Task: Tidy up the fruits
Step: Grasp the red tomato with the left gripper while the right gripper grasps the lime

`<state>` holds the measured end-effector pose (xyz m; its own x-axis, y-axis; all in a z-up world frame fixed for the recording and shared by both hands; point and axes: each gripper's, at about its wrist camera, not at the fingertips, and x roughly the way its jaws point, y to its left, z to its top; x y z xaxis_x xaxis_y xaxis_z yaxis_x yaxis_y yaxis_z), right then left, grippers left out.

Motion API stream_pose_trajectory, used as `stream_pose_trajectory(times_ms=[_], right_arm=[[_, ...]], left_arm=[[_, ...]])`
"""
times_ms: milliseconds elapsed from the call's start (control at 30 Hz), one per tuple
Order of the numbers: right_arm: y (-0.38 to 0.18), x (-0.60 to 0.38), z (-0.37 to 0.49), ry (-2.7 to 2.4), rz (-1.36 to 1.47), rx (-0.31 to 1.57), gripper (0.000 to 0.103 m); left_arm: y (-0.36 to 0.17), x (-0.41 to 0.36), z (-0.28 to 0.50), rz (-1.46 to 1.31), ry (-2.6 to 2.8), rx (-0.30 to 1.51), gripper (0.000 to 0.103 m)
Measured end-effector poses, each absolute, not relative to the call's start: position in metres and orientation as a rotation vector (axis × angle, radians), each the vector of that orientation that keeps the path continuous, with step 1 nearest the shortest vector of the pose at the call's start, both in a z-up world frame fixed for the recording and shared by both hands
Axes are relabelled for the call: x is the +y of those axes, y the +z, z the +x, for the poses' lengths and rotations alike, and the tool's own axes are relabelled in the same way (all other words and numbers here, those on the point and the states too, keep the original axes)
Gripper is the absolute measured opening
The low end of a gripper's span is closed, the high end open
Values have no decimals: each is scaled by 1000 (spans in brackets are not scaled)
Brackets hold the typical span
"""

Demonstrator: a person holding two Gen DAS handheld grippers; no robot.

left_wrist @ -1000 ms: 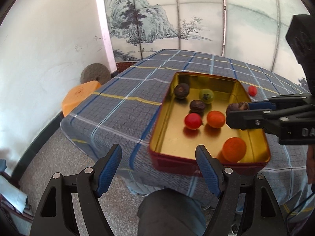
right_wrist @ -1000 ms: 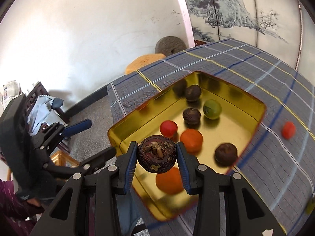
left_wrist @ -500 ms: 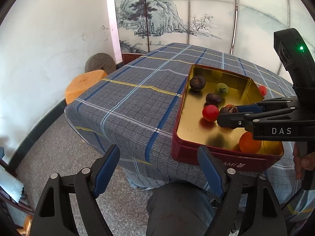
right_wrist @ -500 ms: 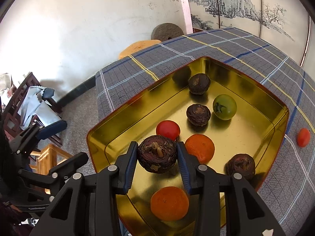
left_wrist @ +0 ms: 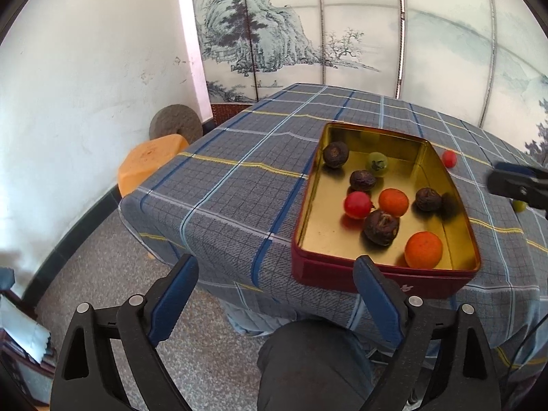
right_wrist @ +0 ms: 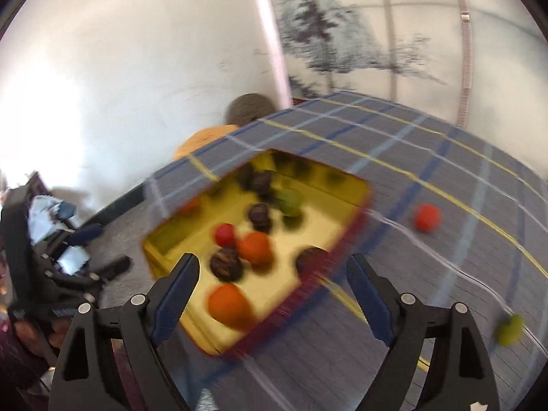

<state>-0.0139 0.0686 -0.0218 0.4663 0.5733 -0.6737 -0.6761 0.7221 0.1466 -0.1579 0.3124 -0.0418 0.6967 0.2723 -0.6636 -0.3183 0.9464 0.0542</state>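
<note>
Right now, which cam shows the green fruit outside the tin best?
Right wrist: the green fruit lies whole on the tablecloth near the right edge, though motion-blurred. In the left wrist view only a sliver of it shows, behind the right gripper.

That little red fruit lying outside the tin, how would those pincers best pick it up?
The red fruit is small and round and lies alone on the tablecloth, apart from the tin. Probably best for the open right gripper to come down from above, fingers straddling its widest middle.
</note>
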Motion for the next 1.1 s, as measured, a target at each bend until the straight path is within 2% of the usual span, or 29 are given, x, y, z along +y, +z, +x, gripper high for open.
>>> stream_pose_trajectory(times_ms=[67,267,533,633,800,967,1100], right_arm=[[-26,30,-11,684,-121,773,98],[-46,-85,8,395,-69,833,99],[-76,-198,33,-35,-219,909,103],[-85,-216,40,-97,-288,928,103],[-86,-231,52,-57,-249,920,103],[-94,-261,57,13,-21,952,103],[-96,-261,54,-25,-24,949,103]], left_arm=[[-39,308,-157,-51,324,724,92],[-26,282,-148,15,278,713,92],[-4,227,-121,155,189,693,92],[3,204,-106,196,157,688,92],[10,162,-73,257,82,701,92],[15,123,-28,262,-44,738,92],[14,102,18,218,-113,762,92]])
